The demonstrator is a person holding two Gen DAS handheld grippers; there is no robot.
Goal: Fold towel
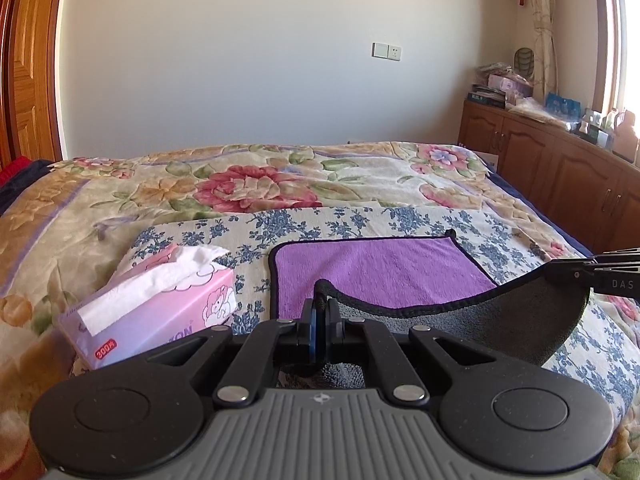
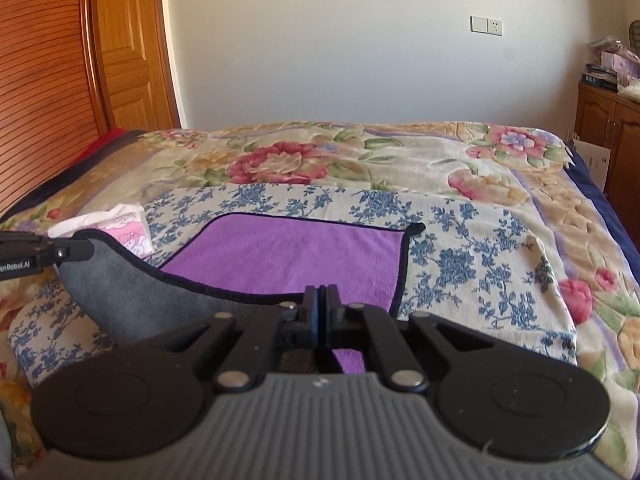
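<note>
A purple towel (image 1: 380,268) with a grey underside and dark trim lies on a blue-flowered cloth (image 1: 400,218) on the bed. My left gripper (image 1: 320,304) is shut on the towel's near left corner and holds it lifted. My right gripper (image 2: 320,300) is shut on the near right corner, also lifted. The near edge hangs between them with its grey underside (image 1: 500,320) showing. The far half of the towel (image 2: 288,252) lies flat. The right gripper also shows at the right edge of the left wrist view (image 1: 600,270), the left gripper at the left edge of the right wrist view (image 2: 40,254).
A pink tissue box (image 1: 160,304) lies left of the towel, close to its left edge; it also shows in the right wrist view (image 2: 124,224). A floral quilt (image 1: 248,184) covers the bed. A wooden cabinet (image 1: 560,176) stands at the right, wooden doors (image 2: 60,60) at the left.
</note>
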